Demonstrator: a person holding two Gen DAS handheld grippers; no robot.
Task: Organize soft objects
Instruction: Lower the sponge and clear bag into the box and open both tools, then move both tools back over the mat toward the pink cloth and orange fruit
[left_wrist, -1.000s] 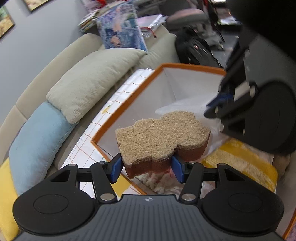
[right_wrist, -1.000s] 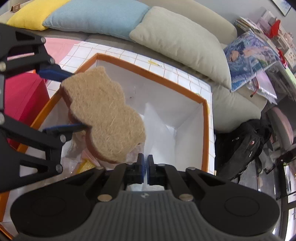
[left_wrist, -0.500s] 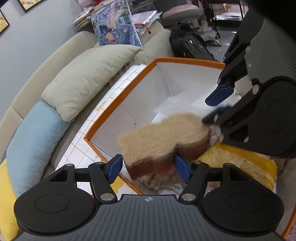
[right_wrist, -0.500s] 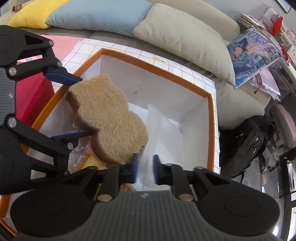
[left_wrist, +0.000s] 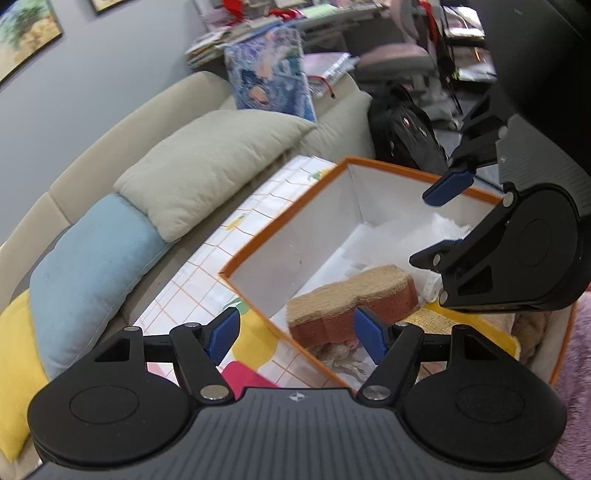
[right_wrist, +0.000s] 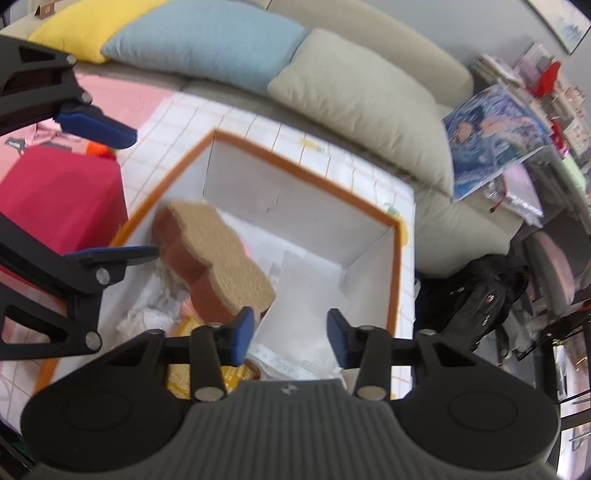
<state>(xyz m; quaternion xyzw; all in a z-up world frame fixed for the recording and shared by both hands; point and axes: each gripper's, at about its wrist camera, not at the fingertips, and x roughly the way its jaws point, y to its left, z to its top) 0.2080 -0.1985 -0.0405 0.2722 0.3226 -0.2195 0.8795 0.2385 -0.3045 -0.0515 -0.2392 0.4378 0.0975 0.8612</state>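
Left wrist view: sponge (left_wrist: 351, 299) lies in box (left_wrist: 284, 236); left gripper (left_wrist: 295, 328) & right gripper (right_wrist: 291, 332) jaws opening, nothing betw. them.

The box (left_wrist: 388, 168) has an orange rim and white inner walls; the sponge (left_wrist: 354, 295) inside it is tan on top and brick-red on its side. Beside the box lies a white cloth (left_wrist: 207, 291) with an orange grid, and beyond that sit beige (left_wrist: 207, 162), light blue (left_wrist: 88, 273) and yellow (left_wrist: 14, 369) cushions.
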